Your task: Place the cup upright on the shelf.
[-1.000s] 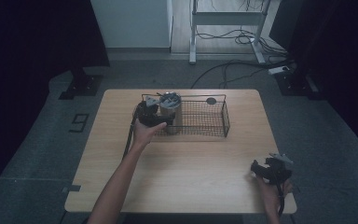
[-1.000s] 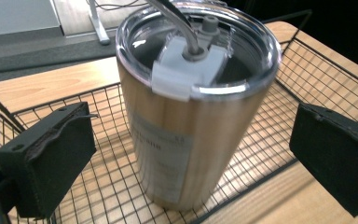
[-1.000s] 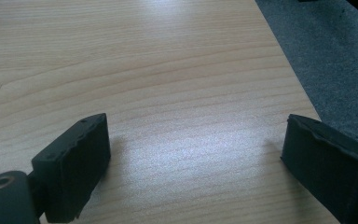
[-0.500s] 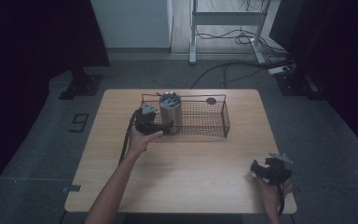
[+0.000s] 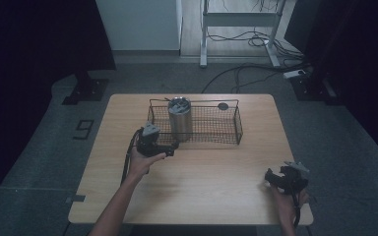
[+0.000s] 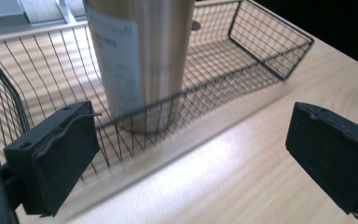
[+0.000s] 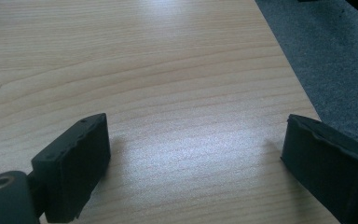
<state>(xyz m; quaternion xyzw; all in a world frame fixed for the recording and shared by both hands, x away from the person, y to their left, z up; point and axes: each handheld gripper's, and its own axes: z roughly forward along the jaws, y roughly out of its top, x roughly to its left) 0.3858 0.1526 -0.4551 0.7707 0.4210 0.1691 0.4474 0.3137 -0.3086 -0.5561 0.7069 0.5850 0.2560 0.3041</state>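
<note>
Two tools are in your hands: your left tool (image 5: 173, 148), nearer, sits just outside the black wire basket (image 5: 236, 123), spread with nothing between, having just been closing slightly, facing the upright steel tumbler (image 5: 179, 118) inside, while your right tool (image 5: 271, 178) rests spread over the wooden desk (image 5: 211, 182).

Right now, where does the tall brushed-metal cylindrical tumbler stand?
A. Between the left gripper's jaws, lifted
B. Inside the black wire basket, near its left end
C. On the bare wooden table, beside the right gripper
B: the tall brushed-metal cylindrical tumbler stands upright inside the black wire basket, near its left end.
</note>
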